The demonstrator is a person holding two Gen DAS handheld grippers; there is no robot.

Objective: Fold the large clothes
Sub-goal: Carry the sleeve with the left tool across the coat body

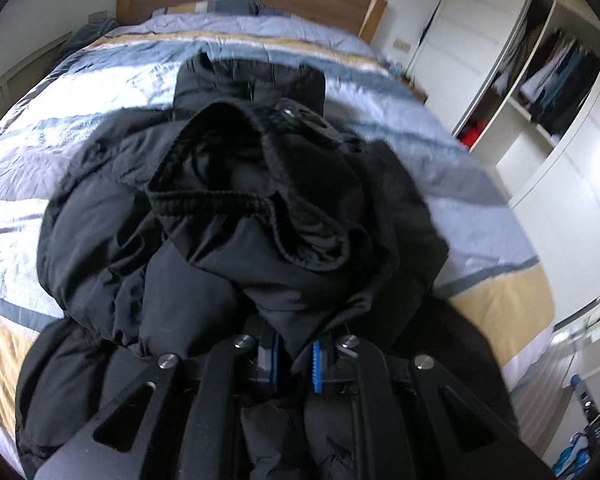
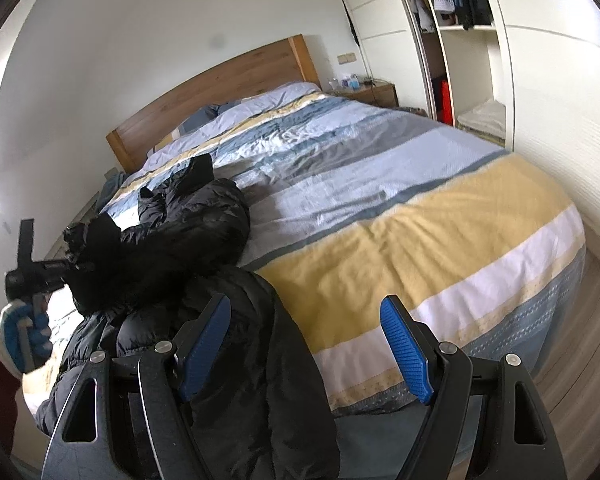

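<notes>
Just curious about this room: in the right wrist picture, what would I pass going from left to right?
Gloved hand holding the left gripper → black puffer jacket → striped duvet → open wardrobe.

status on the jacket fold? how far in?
Early. Done: the black puffer jacket lies on the striped bed cover, no neat fold yet. In hand: the left gripper is shut on a sleeve with a ribbed cuff, held over the body. The right gripper is open, empty. Left: all the folds.
</notes>
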